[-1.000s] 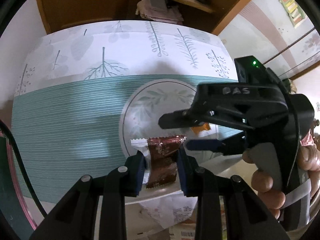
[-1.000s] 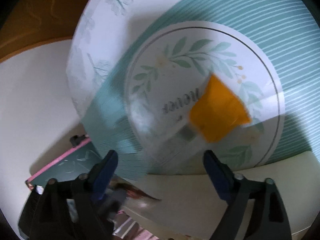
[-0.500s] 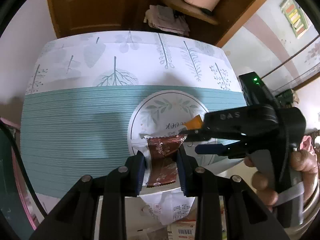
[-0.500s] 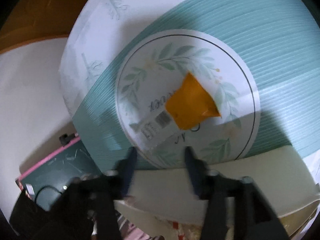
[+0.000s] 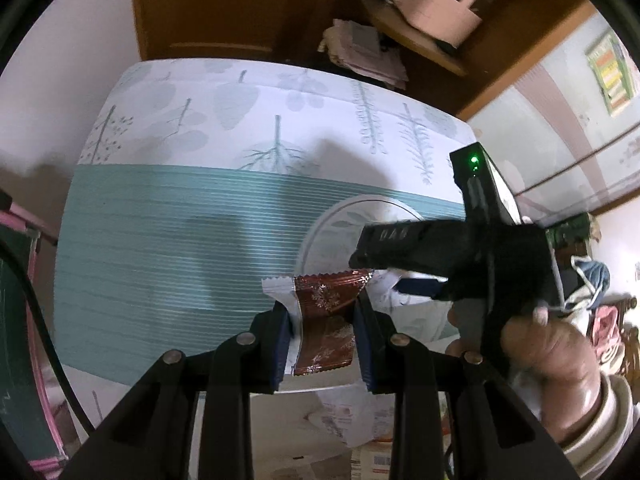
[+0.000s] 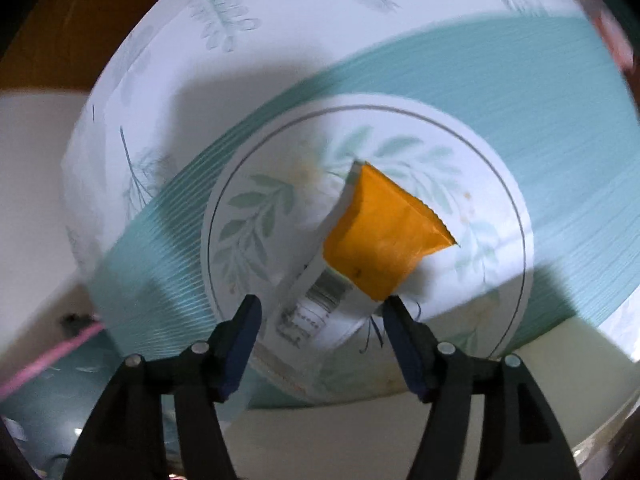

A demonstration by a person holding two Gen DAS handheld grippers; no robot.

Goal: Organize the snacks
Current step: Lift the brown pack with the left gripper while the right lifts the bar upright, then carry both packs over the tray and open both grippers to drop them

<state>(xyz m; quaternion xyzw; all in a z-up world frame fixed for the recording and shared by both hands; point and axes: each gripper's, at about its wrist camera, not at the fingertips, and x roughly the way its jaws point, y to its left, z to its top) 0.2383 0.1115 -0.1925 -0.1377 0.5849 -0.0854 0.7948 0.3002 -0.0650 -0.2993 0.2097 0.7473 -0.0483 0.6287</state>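
My left gripper (image 5: 322,330) is shut on a brown snack packet (image 5: 326,314) with a white end, held above the near edge of the table. A white plate with green leaf print (image 6: 460,184) lies on the teal placemat (image 5: 160,248). An orange and white snack packet (image 6: 384,236) lies on the plate. My right gripper (image 6: 320,316) is open, its fingers on either side of the packet's near white end. In the left wrist view the right gripper (image 5: 396,272) hangs over the plate (image 5: 340,220) and hides the orange packet.
The tablecloth with tree prints (image 5: 280,112) covers the far table. A green and pink board (image 5: 20,320) stands at the left. Papers (image 5: 344,420) lie below the table edge. A wooden shelf with a pink basket (image 5: 440,4) is behind.
My right gripper shut half a second ago, then opened and moved in over the plate around the orange packet. My left gripper pulled back a little, still holding the brown packet.
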